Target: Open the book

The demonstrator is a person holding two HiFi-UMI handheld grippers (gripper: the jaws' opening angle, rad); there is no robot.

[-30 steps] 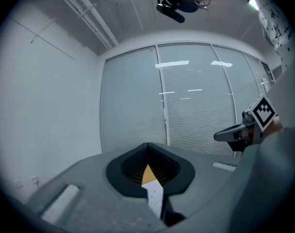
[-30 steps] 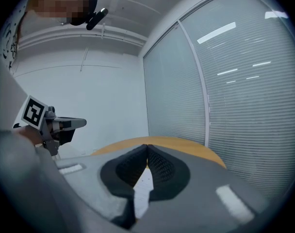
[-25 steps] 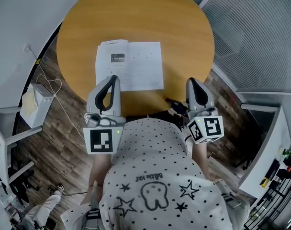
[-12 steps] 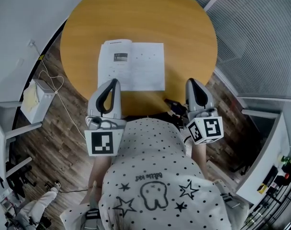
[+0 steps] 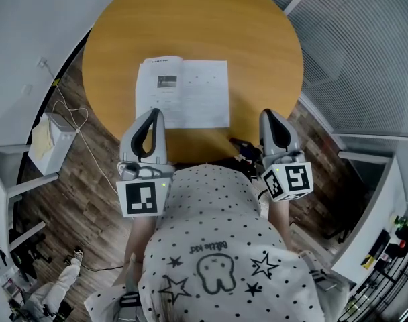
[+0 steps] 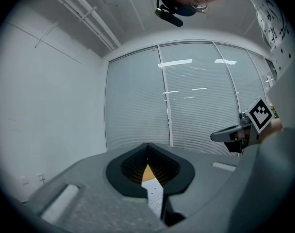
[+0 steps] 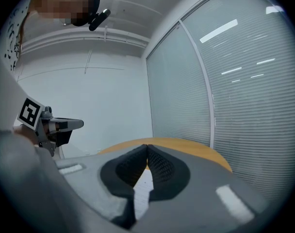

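The round wooden desk [image 5: 258, 39] stands on a plank floor [image 5: 90, 200]. A white box [image 5: 48, 146] sits down at my left with a thin pale cable [image 5: 76, 123] trailing past it, and a wall of slatted blinds [image 5: 365, 52] runs along my right. A small black object [image 5: 243, 145] sits at the desk's near edge, just beside my right tongs [image 5: 266, 113] (I cannot make out what it is).

I hold both tongs out from my dotted shirt [image 5: 217, 247], with their marker cubes nearest my chest and their tips over the near rim of the desk. My left tongs [image 5: 156, 111] are fully closed with nothing in them. From above, their tip covers the near left corner of the book [image 5: 182, 91], though I cannot tell whether it touches the paper. My right tongs are closed as well, tips together and empty, and stand just off the book's near right corner.

The book lies flat and open on the near half of the desk, a little to my left of centre. Two white pages face up with the spine fold running away from me. The left page has a small dark picture near its top and rows of fine print. The right page is paler, with only a few scattered marks. The print is too small to read. Through the hollow behind each closed pair of tips I see a strip of white page — and in the left gripper view, a wedge of orange wood beyond it.
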